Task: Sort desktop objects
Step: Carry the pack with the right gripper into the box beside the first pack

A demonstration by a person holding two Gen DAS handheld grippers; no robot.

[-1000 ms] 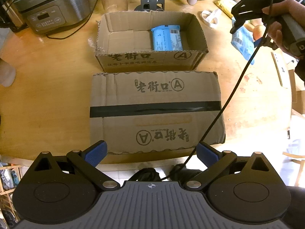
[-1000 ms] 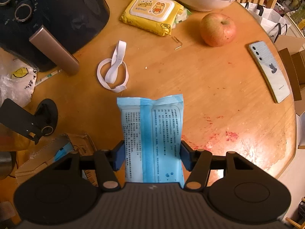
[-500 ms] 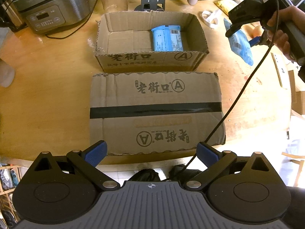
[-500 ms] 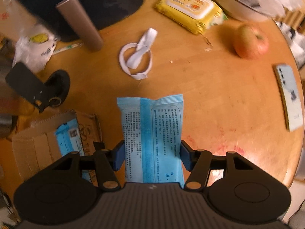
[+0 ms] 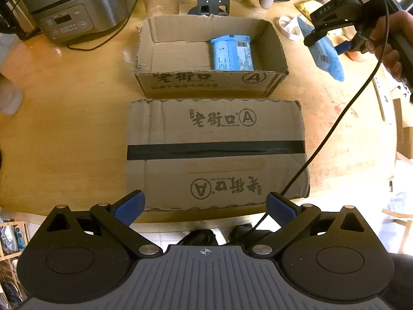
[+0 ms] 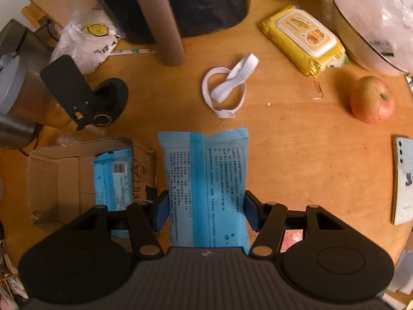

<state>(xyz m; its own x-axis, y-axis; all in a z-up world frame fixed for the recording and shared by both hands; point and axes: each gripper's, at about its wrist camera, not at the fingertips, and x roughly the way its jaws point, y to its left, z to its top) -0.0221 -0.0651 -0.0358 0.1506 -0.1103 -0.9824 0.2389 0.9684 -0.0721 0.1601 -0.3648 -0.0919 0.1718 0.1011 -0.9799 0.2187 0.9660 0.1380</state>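
Note:
My right gripper [image 6: 206, 208] is shut on a blue wipes pack [image 6: 206, 186], held above the wooden table just right of the open cardboard box [image 6: 51, 178]. From the left wrist view the same pack [image 5: 325, 54] hangs from that gripper [image 5: 329, 45] to the right of the box [image 5: 282, 54]. A second blue pack [image 5: 232, 53] lies inside the box at its right end. My left gripper [image 5: 204, 206] stands open with nothing between its fingers, above the near edge of a closed taped carton [image 5: 216, 149].
A white elastic band [image 6: 227, 87], a yellow wipes pack [image 6: 304, 38], an apple [image 6: 371, 99] and a phone [image 6: 402, 180] lie on the table. A black appliance [image 6: 206, 2] with a handle, a black stand [image 6: 85, 98] and a rice cooker [image 5: 74, 7] stand behind the box.
My right gripper has rolled and shifted toward the open box with the blue pack still in it; the box now shows in its view. The left gripper has stayed still.

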